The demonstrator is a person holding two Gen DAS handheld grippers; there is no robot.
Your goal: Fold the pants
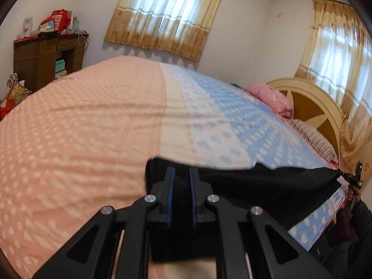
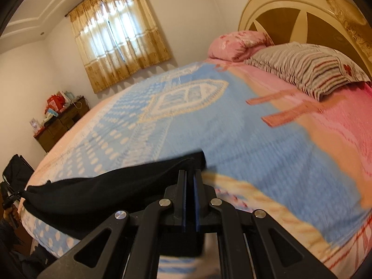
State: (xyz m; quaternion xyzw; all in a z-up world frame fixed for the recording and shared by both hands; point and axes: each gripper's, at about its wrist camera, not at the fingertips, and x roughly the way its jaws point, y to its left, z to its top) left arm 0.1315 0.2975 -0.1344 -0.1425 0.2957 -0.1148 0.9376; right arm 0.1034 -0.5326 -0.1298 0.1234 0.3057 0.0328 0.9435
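The black pants (image 1: pixel 267 181) hang stretched in a band between my two grippers, just above the near side of the bed. In the left wrist view my left gripper (image 1: pixel 181 172) is shut on one end of the pants, with black cloth showing between its blue pads. The right gripper (image 1: pixel 354 181) appears small at the far right, where the cloth bunches to a point. In the right wrist view my right gripper (image 2: pixel 190 174) is shut on the other end of the pants (image 2: pixel 93 193). The left gripper (image 2: pixel 10 197) is at the far left edge there.
The bed (image 1: pixel 81 127) is covered by a pink and blue dotted blanket. A pink pillow (image 2: pixel 237 44) and a striped pillow (image 2: pixel 309 69) lie against the arched headboard (image 2: pixel 279 18). A cluttered wooden cabinet (image 1: pixel 44 58) stands by the far wall, near curtained windows (image 1: pixel 167 16).
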